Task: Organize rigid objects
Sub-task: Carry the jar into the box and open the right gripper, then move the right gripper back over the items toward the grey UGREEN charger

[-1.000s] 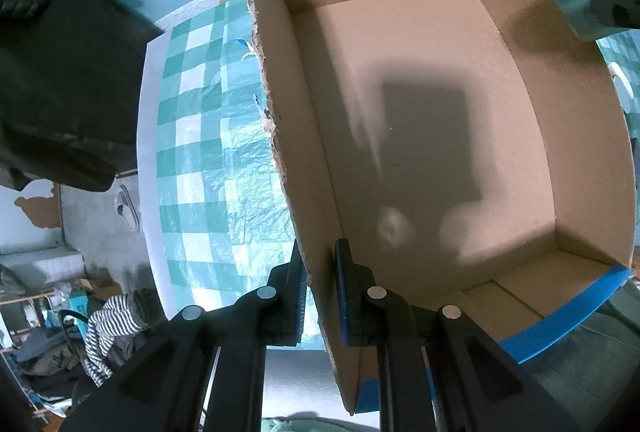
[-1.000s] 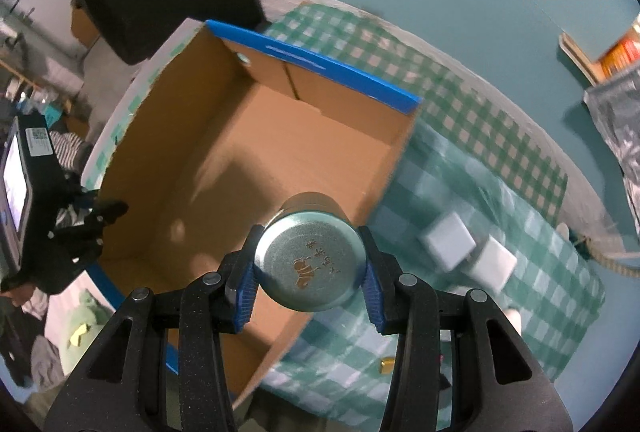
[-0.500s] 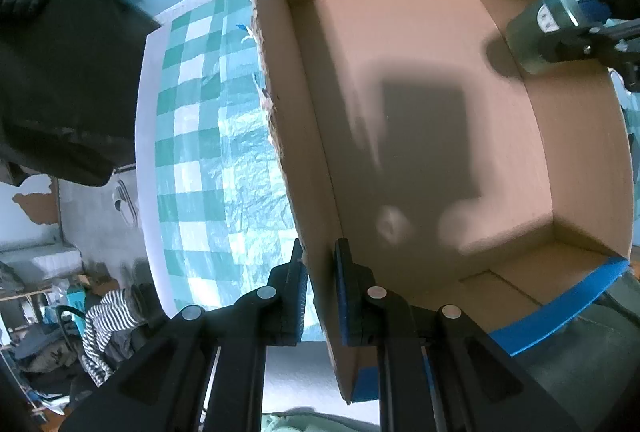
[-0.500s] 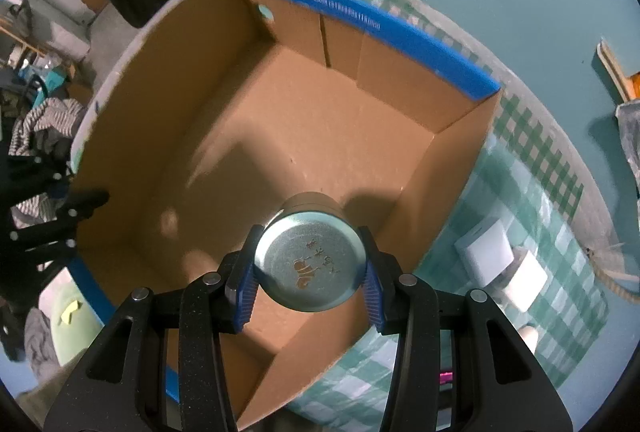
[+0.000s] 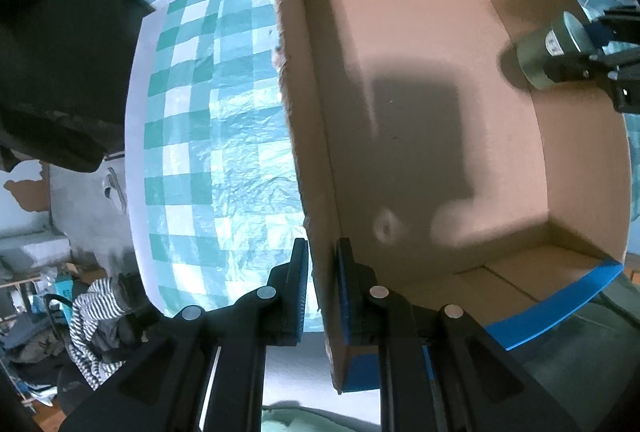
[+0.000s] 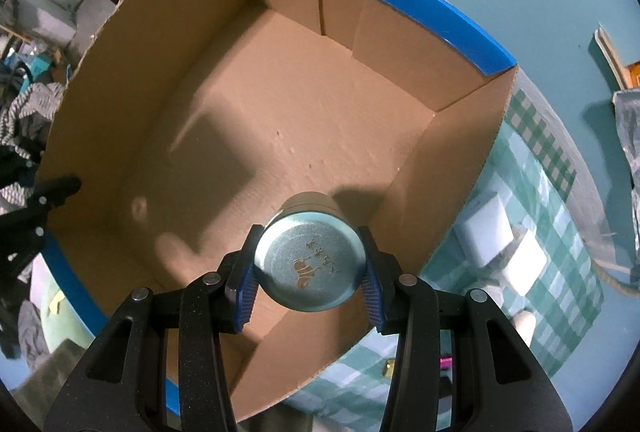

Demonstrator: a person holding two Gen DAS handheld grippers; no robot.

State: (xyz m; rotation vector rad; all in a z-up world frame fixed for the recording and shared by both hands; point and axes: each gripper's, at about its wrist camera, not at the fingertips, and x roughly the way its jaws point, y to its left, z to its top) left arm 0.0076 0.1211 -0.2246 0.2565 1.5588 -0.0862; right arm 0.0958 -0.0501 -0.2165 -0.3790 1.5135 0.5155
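My left gripper (image 5: 322,288) points straight down, its blue-padded jaws nearly closed and straddling a thin cardboard wall; whether the pads actually press on it I can't quite tell. My right gripper (image 6: 309,274) also points down, its ribbed blue pads (image 6: 245,286) clamped on either side of a round metal tin (image 6: 310,268), which hangs upright between them.

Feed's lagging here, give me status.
Left tool clamped on box wall. Right tool holding tin inside box. Floor beneath it bare.
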